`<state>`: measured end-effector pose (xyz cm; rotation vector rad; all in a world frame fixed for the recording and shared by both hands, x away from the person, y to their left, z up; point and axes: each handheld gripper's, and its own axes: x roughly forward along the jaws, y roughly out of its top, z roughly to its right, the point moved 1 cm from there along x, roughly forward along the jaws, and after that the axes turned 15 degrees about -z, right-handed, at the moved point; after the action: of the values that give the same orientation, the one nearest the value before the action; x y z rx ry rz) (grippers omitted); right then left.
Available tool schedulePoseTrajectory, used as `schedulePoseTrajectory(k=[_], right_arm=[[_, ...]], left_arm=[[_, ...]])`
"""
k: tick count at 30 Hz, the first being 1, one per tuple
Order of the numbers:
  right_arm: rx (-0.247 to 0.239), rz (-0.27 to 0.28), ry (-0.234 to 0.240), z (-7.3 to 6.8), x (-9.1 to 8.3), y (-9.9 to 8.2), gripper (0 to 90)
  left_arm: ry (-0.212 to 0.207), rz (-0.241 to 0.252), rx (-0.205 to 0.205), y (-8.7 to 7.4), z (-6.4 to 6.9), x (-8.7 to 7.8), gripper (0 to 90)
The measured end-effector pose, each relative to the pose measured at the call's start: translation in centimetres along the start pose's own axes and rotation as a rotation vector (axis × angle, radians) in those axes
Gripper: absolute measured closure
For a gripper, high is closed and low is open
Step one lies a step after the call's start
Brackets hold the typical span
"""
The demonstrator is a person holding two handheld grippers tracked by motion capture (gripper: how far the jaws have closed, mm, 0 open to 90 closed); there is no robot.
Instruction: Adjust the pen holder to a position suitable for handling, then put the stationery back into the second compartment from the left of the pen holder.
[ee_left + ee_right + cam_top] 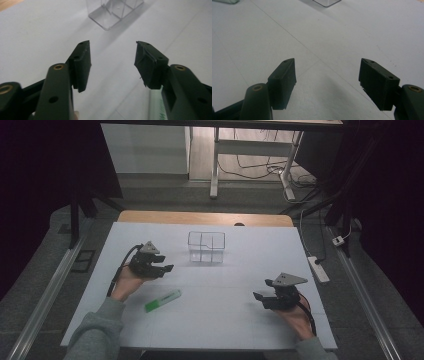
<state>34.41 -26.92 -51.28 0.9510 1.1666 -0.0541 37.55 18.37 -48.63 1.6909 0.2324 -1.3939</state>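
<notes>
1. White sheet [210,310] covers the table; a strip of bare wood shows at the far edge. Dark room beyond, with desk legs and loose cables on the floor behind.
2. Green highlighter [163,301] lies flat on the sheet, front-left area, near the left forearm. In the high view its long axis runs diagonally: one end toward the near-left, the other toward the far-right. Body is bright green, with a paler section at the far-right end. Can't tell which end is the cap.
3. In the left gripper view a pale green-and-white sliver of the highlighter [157,107] shows at the bottom, just inside the right jaw. Can't tell if it touches anything.
4. Clear plastic organiser [206,247] stands upright at centre-far on the sheet, split by inner walls into compartments. Nothing visible inside. It sits well apart from the highlighter.
5. Left gripper [167,264] is held in the left hand above the sheet, beyond the highlighter, jaws pointing right toward the organiser side. Jaws are spread with nothing between them; in its own view, left gripper [112,60].
6. Right gripper [261,295] is held in the right hand at front-right, pointing left. Jaws are wide apart and empty; in its own view, right gripper [327,77] looks over bare sheet.
</notes>
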Motion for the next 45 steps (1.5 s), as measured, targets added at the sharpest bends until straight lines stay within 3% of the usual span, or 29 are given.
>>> schedulePoseTrajectory(k=[6,12,16,23,28,45], right_arm=[[0.002,-0.002,-0.003,0.1,0.0,0.0,29.4],[0.006,0.006,0.021,0.0,0.3,0.1,29.5],[0.006,0.001,0.02,-0.1,0.2,0.0,29.5],[0.007,0.006,0.025,-0.2,0.1,-0.1,29.5],[-0.007,-0.002,0.017,-0.2,0.0,-0.1,29.4],[-0.01,-0.008,0.014,-0.2,0.0,-0.1,29.3]], left_arm=[[-0.012,-0.025,0.018,-1.3,0.6,-0.8,41.4],[-0.035,-0.044,0.003,-1.8,0.6,-1.0,39.0],[-0.074,-0.076,0.03,-1.9,0.8,-1.3,38.5],[-0.065,-0.144,0.057,-2.3,1.8,-2.2,36.9],[-0.092,-0.195,0.073,-2.6,2.4,-2.4,34.1],[-0.074,-0.27,0.05,-4.2,3.3,-1.6,31.2]])
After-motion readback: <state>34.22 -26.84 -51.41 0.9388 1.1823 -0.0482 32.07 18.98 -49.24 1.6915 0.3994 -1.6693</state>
